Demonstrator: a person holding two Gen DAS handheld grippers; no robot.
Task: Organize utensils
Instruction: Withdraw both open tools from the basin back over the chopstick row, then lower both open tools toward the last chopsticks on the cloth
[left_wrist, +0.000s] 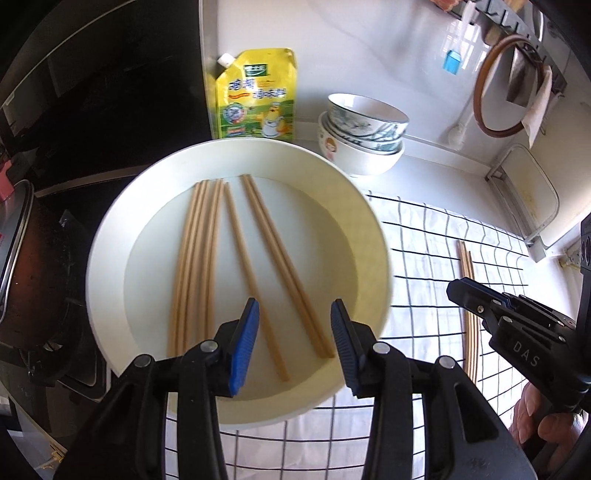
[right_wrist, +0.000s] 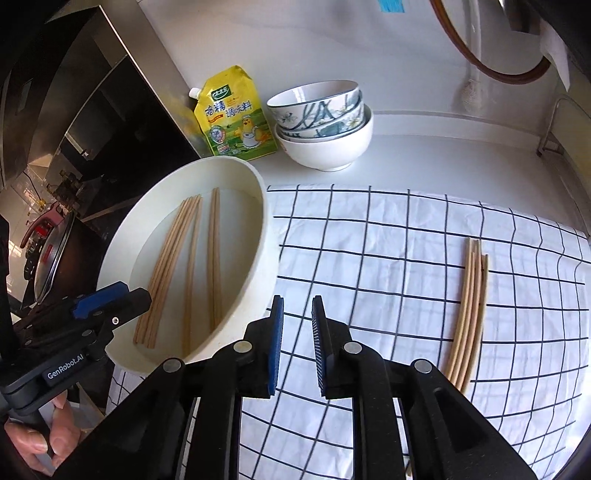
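Note:
A white basin (left_wrist: 110, 236) (right_wrist: 271, 236) holds several wooden chopsticks (left_wrist: 195, 258) (right_wrist: 170, 266) lying lengthwise. My left gripper (left_wrist: 295, 314) hovers open over the basin's near side; some chopsticks run beneath the gap, and the pads do not touch them. From the right wrist view the left gripper (right_wrist: 129, 293) shows side-on above the basin's edge. My right gripper (right_wrist: 297, 306) hangs over the checked cloth (right_wrist: 369, 240) (left_wrist: 424, 258), jaws a narrow gap apart with nothing between them. A bundle of paler chopsticks (right_wrist: 469, 314) (left_wrist: 469, 314) lies on the cloth, right of the right gripper (left_wrist: 458, 290).
Stacked bowls (left_wrist: 362, 129) (right_wrist: 321, 122) and a yellow seasoning pouch (left_wrist: 258, 99) (right_wrist: 236, 114) stand behind the basin against the wall. A pot on the stove (left_wrist: 18, 258) (right_wrist: 48, 251) sits left of the basin. A hand (right_wrist: 48, 435) grips the left gripper's handle.

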